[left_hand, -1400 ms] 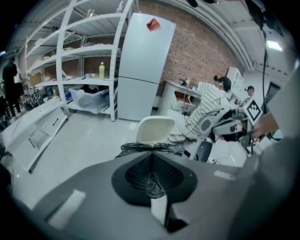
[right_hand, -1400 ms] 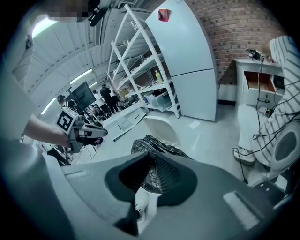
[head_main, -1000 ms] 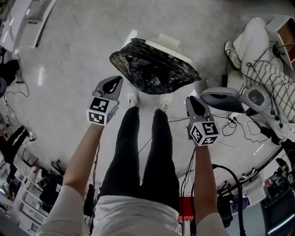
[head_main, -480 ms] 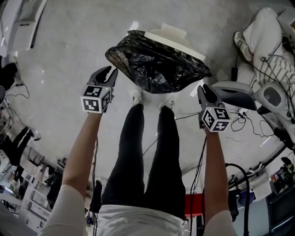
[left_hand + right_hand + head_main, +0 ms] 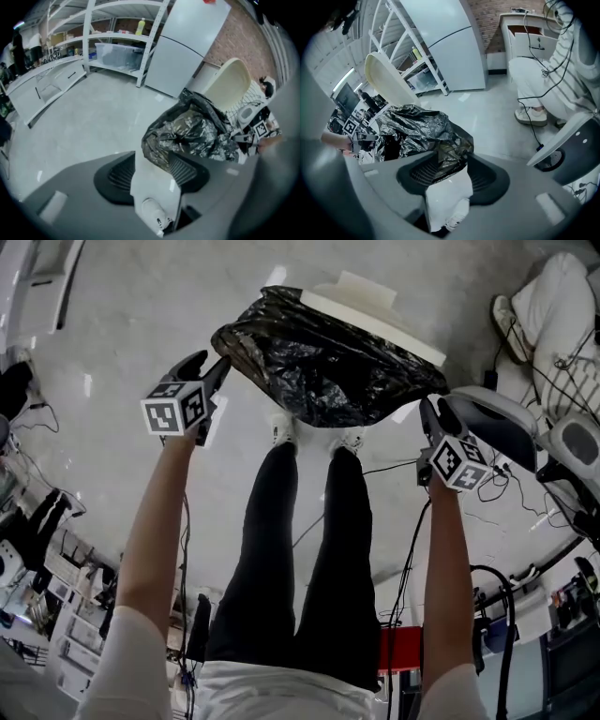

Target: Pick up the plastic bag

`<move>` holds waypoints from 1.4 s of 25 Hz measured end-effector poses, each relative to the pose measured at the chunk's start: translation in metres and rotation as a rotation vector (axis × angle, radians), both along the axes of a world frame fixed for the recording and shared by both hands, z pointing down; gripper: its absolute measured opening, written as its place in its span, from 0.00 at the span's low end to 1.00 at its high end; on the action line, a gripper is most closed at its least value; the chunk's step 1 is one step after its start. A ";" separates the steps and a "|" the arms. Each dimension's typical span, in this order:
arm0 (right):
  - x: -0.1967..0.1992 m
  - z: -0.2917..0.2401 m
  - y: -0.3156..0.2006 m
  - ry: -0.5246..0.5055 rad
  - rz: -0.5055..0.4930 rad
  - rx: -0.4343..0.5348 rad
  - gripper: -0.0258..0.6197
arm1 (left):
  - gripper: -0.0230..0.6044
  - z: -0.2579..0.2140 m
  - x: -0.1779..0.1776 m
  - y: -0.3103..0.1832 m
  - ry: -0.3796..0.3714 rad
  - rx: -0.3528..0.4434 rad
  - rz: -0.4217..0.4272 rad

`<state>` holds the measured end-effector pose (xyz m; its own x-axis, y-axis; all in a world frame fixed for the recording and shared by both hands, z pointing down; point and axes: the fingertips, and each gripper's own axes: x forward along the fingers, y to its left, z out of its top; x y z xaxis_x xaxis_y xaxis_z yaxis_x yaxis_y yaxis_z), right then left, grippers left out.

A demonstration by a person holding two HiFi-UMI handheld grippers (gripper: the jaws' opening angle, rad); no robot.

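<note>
Down by the feet, I see the black plastic bag [image 5: 328, 371] draped over a white bin [image 5: 375, 310] between left gripper [image 5: 211, 371] and right gripper [image 5: 433, 413]; in the left gripper view the jaws are opening with its corner between them, and in the right gripper view they are opening around a fold.

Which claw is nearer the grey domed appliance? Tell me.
Right. The right claw, jaws opening with the bag between them, sits beside the appliance; the left claw, opening round the bag's opposite corner, is across the bag.
</note>
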<state>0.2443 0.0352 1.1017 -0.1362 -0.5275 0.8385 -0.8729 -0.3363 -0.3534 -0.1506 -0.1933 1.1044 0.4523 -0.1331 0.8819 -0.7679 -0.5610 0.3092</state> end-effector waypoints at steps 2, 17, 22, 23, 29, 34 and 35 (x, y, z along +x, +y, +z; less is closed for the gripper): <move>0.003 0.005 -0.002 -0.015 0.016 0.002 0.38 | 0.43 0.006 -0.002 -0.001 0.006 -0.018 0.009; 0.007 0.047 -0.031 -0.199 0.078 0.012 0.56 | 0.44 0.039 0.024 -0.011 0.127 -0.098 0.004; -0.001 0.041 -0.038 -0.254 0.057 0.056 0.23 | 0.20 0.033 0.037 -0.003 0.118 -0.065 0.054; -0.003 0.035 -0.040 -0.259 0.053 0.067 0.18 | 0.14 0.028 0.038 -0.002 0.113 -0.052 0.063; -0.011 0.013 -0.033 -0.257 0.013 0.067 0.06 | 0.05 0.008 0.039 0.013 0.097 -0.036 0.064; -0.010 -0.007 -0.025 -0.239 -0.011 0.058 0.05 | 0.05 -0.012 0.042 0.023 0.091 -0.027 0.049; -0.011 -0.014 -0.024 -0.236 -0.019 0.057 0.05 | 0.05 -0.018 0.042 0.024 0.087 -0.023 0.047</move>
